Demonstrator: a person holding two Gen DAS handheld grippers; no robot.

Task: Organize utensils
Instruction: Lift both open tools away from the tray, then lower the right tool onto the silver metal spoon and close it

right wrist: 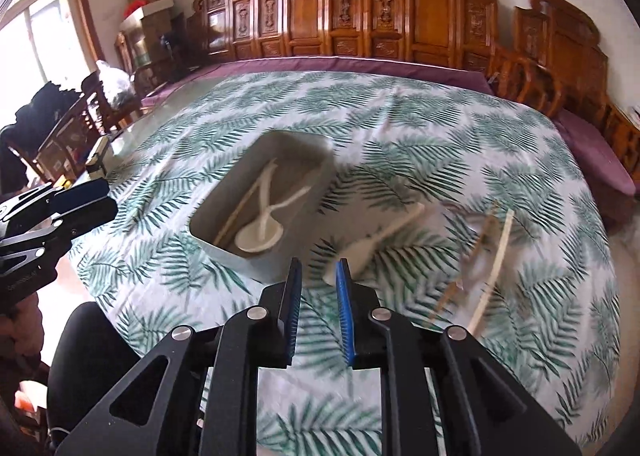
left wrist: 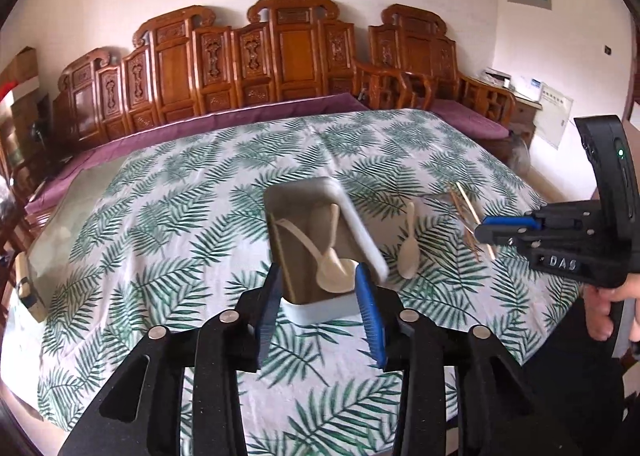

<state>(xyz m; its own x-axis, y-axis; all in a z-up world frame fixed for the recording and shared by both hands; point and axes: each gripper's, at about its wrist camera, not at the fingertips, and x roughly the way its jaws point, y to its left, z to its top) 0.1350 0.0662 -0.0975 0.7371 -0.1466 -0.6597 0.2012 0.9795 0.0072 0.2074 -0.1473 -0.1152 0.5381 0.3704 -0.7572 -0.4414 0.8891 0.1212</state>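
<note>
Utensils lie in two groups on the leaf-print tablecloth (left wrist: 168,224): some already in a white tray (left wrist: 320,310), the rest loose on the cloth. From my left gripper (left wrist: 318,310) the tray sits straight ahead, its near wall showing just between the two fingers. Those fingers stand partly open with a clear gap, and I see neither pad pressing on the tray wall, so I have hold of nothing there. Inside the tray, just beyond my fingertips, two pale spoons (left wrist: 334,276) lie with their bowls toward me and their handles crossing away, and a thin chopstick (left wrist: 282,252) runs along the tray's left side.

Ahead and to the right of my left gripper a third spoon (left wrist: 409,252) lies on the cloth just beside the tray, bowl toward me. Farther right a loose scatter of chopsticks (left wrist: 472,216) rests on the cloth, and my right gripper (left wrist: 486,231) reaches in above them from the right edge, held by my hand (left wrist: 612,304).

In the right wrist view, my right gripper (right wrist: 320,280) has its fingers only slightly apart, with nothing between them. The loose spoon (right wrist: 380,236) lies just beyond its right finger, the chopsticks (right wrist: 492,260) farther right, blurred, and the tray (right wrist: 240,258) ahead to the left. My left gripper (right wrist: 86,202) shows at the left edge.
</note>
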